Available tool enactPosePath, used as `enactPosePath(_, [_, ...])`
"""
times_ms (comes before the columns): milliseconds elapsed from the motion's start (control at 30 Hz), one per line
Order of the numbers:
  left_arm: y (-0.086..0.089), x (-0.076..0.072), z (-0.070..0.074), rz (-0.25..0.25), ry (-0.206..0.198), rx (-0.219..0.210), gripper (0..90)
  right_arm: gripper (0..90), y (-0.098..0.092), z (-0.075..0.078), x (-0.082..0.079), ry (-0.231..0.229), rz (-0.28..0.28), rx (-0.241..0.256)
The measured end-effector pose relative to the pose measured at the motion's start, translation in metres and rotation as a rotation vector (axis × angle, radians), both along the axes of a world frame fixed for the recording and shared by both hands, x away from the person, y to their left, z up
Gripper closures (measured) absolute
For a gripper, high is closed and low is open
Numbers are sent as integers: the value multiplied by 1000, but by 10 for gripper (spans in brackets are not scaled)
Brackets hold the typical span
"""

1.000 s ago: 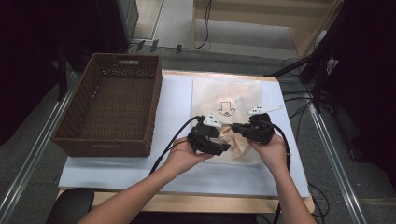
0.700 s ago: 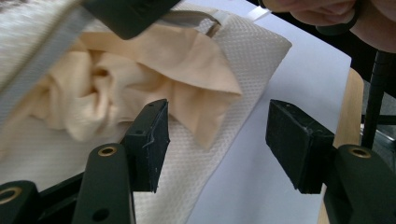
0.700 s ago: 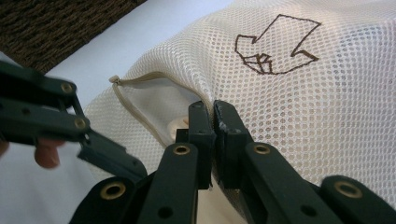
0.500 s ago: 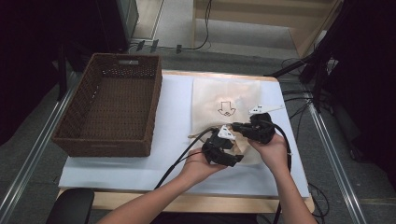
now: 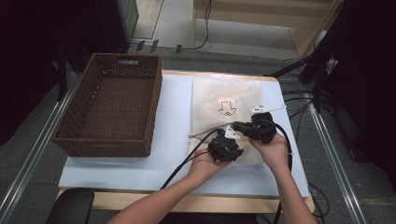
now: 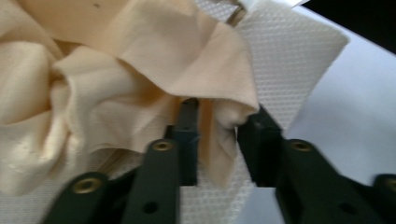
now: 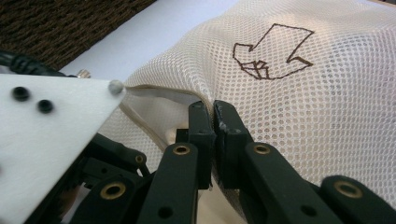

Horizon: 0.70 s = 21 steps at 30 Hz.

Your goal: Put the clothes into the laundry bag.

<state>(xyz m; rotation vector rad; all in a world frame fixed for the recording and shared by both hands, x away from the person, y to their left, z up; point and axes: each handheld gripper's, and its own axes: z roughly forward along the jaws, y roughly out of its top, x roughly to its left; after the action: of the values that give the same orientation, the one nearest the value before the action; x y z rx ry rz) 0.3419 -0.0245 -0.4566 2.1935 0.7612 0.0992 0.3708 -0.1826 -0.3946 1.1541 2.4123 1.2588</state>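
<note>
fingers of the right gripper (image 7: 212, 121) are clenched on the rim of the mesh bag (image 7: 327, 107), pinching the netting just below its printed arrow (image 7: 271, 51); fingers of the left gripper (image 6: 217, 126) stand parted, with a fold of cream cloth (image 6: 116, 84) hanging between them, so they are released around it and not pressing; the cloth lies bunched on the mesh bag; in the high view the left gripper (image 5: 225, 147) sits just beside the right gripper (image 5: 254, 129), both at the near end of the mesh bag (image 5: 224, 95); the bag lies flat on the white desk (image 5: 173, 121); a brown wicker basket (image 5: 112, 109) stands left of the bag.
</note>
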Motion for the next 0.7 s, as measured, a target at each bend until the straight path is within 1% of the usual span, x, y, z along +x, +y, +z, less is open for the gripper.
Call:
enactPosePath(33, [1, 1, 1, 1, 0, 6, 836, 877, 0, 0, 0, 0, 0, 0])
enactPosePath(100, [4, 2, 4, 10, 3, 7, 864, 877, 0, 0, 0, -1, 0, -2])
enactPosePath(167, [10, 5, 10, 6, -5, 20, 871, 877, -1, 0, 0, 0, -3, 0])
enactPosePath(200, [13, 6, 13, 11, -11, 18, 872, 877, -1, 0, 0, 0, -4, -1])
enactPosePath(300, [25, 8, 24, 29, -45, 33, 873, 877, -2, 0, 0, 1, -6, 4])
enactPosePath(333, [28, 10, 27, 41, -46, 30, 874, 877, -2, 0, 0, 0, -6, 3])
enactPosePath(400, [36, 13, 31, 49, -55, 45, 874, 877, -2, 0, 0, 1, -7, 3])
enactPosePath(500, [44, 18, 34, 68, -65, 70, 873, 877, -1, 0, 0, 0, -8, 0])
enactPosePath(567, [51, 22, 34, 85, -79, 98, 873, 877, -2, 0, 0, -1, -9, 3])
enactPosePath(633, [56, 25, 32, 95, -84, 127, 873, 877, -2, 0, 0, 0, -7, 5])
enactPosePath(700, [60, 28, 29, 102, -80, 141, 872, 877, -3, 0, 0, 4, -10, 5])
